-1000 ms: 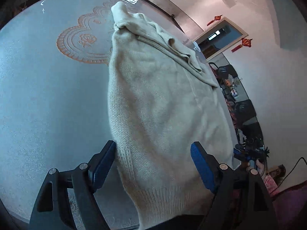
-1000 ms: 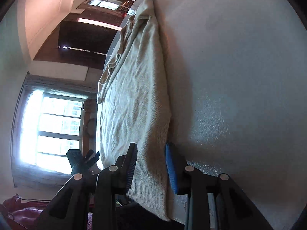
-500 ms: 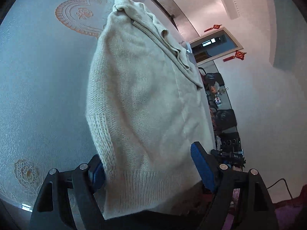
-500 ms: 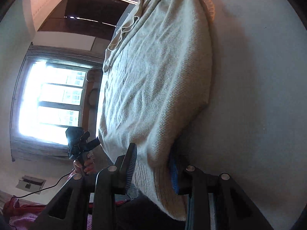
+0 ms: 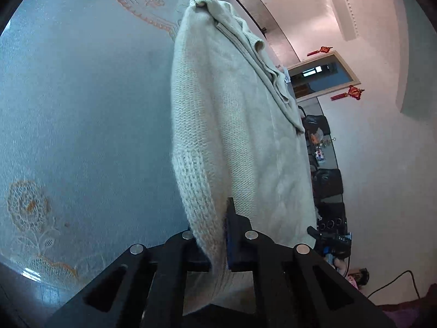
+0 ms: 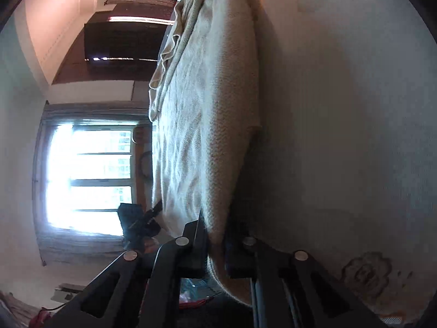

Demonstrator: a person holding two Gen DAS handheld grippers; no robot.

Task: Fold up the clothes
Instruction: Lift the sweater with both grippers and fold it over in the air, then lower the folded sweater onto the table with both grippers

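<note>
A round table covered in a pale frosted cloth with orange embroidered flowers (image 5: 82,114) fills most of both wrist views, with white walls, a bright window (image 6: 90,180) and red hanging knot ornaments (image 5: 352,93) beyond it

The left gripper (image 5: 222,232) has just closed, and its black jaws with blue pads now pinch the ribbed hem corner of a cream knitted sweater (image 5: 232,125). From there the sweater stretches away across the table, its collar and a bunched sleeve at the far end near the orange scalloped medallion (image 5: 147,2)

The right gripper (image 6: 217,243) has likewise just closed and is clamped on the opposite hem corner of the sweater (image 6: 207,114), which runs away flat along the cloth. Past it, toward the window, a dark device is probably the other gripper, though backlight blurs it
</note>
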